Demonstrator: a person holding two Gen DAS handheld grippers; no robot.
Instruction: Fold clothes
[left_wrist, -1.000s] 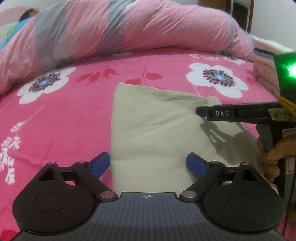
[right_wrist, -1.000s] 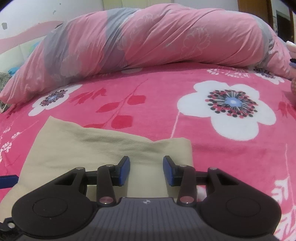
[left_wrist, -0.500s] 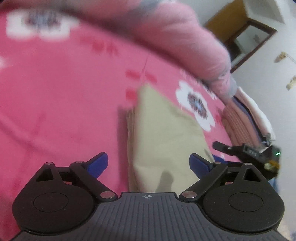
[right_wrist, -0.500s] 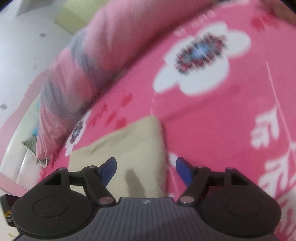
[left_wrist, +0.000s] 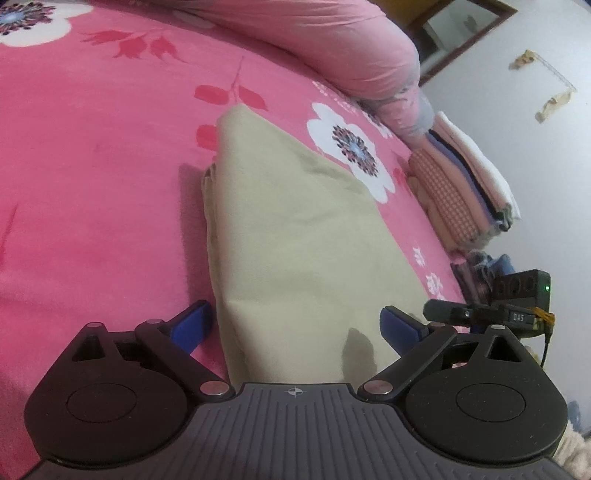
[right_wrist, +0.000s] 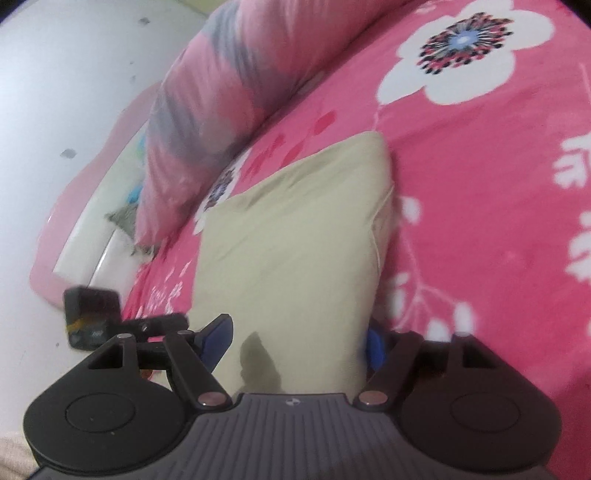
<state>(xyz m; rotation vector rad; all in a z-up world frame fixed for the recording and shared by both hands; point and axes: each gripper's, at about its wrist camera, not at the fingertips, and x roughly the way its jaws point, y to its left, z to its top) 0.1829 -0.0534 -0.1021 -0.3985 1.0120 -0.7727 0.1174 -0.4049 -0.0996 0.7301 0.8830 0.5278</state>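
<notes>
A bed (left_wrist: 92, 184) under a pink flowered blanket fills both wrist views. A rolled pink-and-grey quilt (right_wrist: 207, 110) lies across it, well beyond both tongs. A beige folded garment (left_wrist: 295, 229) lies flat on the blanket directly ahead of the left tongs (left_wrist: 295, 325) and the right tongs (right_wrist: 299, 338), its near edge reaching between each pair of blue pads. A stack of folded clothes (left_wrist: 465, 184) sits at the bed's edge, beyond and to the right of the left tongs.

The left tongs stand wide and released, the garment's near end between the pads, its left edge just beside the left pad. The right tongs have just been opening and straddle the garment's near right corner; the right-hand pad (right_wrist: 373, 347) sits just beside the folded edge and appears not to press it, though blur softens that view.
</notes>
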